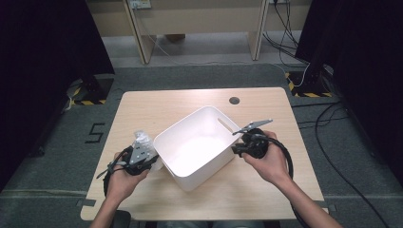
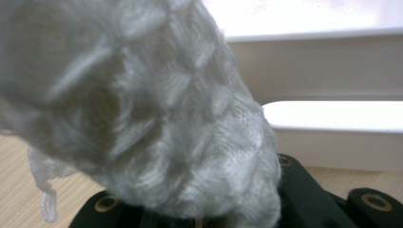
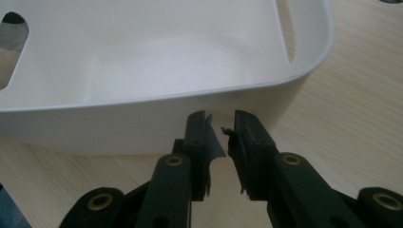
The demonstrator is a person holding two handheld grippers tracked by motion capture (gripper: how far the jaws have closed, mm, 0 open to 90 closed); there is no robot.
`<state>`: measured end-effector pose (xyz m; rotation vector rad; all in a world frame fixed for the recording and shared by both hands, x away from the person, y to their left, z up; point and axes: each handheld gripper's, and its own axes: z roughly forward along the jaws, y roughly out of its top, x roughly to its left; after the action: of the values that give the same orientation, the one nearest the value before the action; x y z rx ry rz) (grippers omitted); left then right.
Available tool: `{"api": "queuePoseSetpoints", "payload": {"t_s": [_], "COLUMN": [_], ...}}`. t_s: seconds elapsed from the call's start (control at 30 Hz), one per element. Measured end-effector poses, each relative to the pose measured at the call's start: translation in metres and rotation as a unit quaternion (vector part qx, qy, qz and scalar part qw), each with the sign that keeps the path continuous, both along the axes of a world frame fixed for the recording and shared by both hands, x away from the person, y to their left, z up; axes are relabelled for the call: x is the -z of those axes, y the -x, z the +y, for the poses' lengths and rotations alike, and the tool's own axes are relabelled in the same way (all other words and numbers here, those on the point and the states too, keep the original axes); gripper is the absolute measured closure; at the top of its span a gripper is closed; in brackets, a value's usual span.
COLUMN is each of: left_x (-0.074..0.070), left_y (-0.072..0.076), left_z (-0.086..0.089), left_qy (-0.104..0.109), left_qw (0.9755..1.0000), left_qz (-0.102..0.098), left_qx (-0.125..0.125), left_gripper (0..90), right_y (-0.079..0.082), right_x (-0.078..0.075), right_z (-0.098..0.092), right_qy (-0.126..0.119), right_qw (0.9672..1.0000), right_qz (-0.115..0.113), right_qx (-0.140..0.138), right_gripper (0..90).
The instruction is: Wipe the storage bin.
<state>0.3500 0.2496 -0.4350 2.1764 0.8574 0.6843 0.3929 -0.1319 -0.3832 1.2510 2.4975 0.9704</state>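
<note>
A white plastic bin (image 1: 200, 177) with handle slots sits turned at an angle in the middle of the wooden table (image 1: 157, 104). My left gripper (image 1: 145, 152) is at the bin's left side, shut on a white mesh-textured bundle (image 1: 141, 139). In the left gripper view the bundle (image 2: 157, 118) bulges up from the jaws (image 2: 199, 216) and hides their tips, with the bin wall (image 2: 332, 71) just behind. My right gripper (image 1: 236, 148) is at the bin's right wall. In the right gripper view its jaws (image 3: 221, 126) stand almost together with nothing between them, just outside the bin wall (image 3: 95, 128).
A round cable hole (image 1: 234, 100) is in the table near its far edge. Bare wood lies in front of the bin and along the far side. Beyond the table are grey carpet, wooden desk legs (image 1: 142, 42) and black cables (image 1: 332, 142) at the right.
</note>
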Motion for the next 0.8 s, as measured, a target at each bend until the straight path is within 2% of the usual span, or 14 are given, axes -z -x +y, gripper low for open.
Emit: {"api": "queuePoseSetpoints", "payload": {"t_s": [0.07,0.17,0.2,0.3,0.33,0.4,0.47,0.57,0.6,0.63,0.67,0.73,0.77,0.8], "left_x": [0.000,0.000,0.000,-0.001,-0.001,-0.003,-0.003,-0.003,-0.003,-0.004,-0.004,-0.004,-0.004,-0.004], "left_y": [0.001,0.001,-0.001,-0.005,-0.006,-0.010,-0.011,-0.019,-0.022,-0.027,-0.027,-0.031,-0.034,-0.034], "left_z": [-0.002,-0.007,-0.010,-0.015,-0.018,-0.030,-0.035,-0.047,-0.051,-0.060,-0.060,-0.068,-0.075,-0.075], "left_qy": [0.000,0.001,0.004,0.000,-0.002,-0.004,0.000,0.000,-0.001,0.002,0.002,0.006,0.006,0.006], "left_qw": [1.0000,0.9999,0.9999,0.9997,0.9996,0.9991,0.9989,0.9983,0.9980,0.9975,0.9975,0.9967,0.9961,0.9961], "left_qz": [-0.001,-0.007,-0.001,-0.008,-0.008,-0.006,0.000,-0.002,0.000,0.000,0.000,0.002,0.003,0.003], "left_qx": [0.005,0.015,0.016,0.023,0.027,0.042,0.046,0.059,0.063,0.071,0.071,0.082,0.088,0.088], "left_gripper": [79.1,79.1,79.1,79.1,79.1,79.1,79.1,79.1,79.1,79.1,79.1,79.1,79.0,78.9], "right_y": [-0.003,-0.015,-0.026,-0.034,-0.040,-0.053,-0.057,-0.069,-0.069,-0.071,-0.071,-0.072,-0.072,-0.072], "right_x": [0.004,0.005,0.005,0.005,0.004,0.003,0.003,0.002,0.002,0.000,0.000,-0.005,-0.012,-0.012], "right_z": [0.006,0.009,0.010,0.011,0.010,0.009,0.008,0.007,0.007,0.007,0.007,0.007,0.007,0.007], "right_qy": [0.011,0.007,0.016,0.021,0.021,0.022,0.023,0.004,0.004,-0.002,-0.002,-0.006,-0.024,-0.024], "right_qw": [0.9999,0.9999,0.9997,0.9993,0.9991,0.9975,0.9967,0.9933,0.9933,0.9912,0.9912,0.9890,0.9869,0.9869], "right_qz": [0.004,-0.002,-0.012,-0.018,-0.018,-0.034,-0.040,-0.049,-0.049,-0.054,-0.054,-0.062,-0.068,-0.068], "right_qx": [-0.003,0.008,0.017,0.025,0.033,0.057,0.067,0.105,0.105,0.121,0.121,0.134,0.145,0.145], "right_gripper": [76.5,76.4,76.0,74.7,73.4,70.4,68.7,63.3,63.3,62.2,62.2,60.3,59.3,59.3]}}
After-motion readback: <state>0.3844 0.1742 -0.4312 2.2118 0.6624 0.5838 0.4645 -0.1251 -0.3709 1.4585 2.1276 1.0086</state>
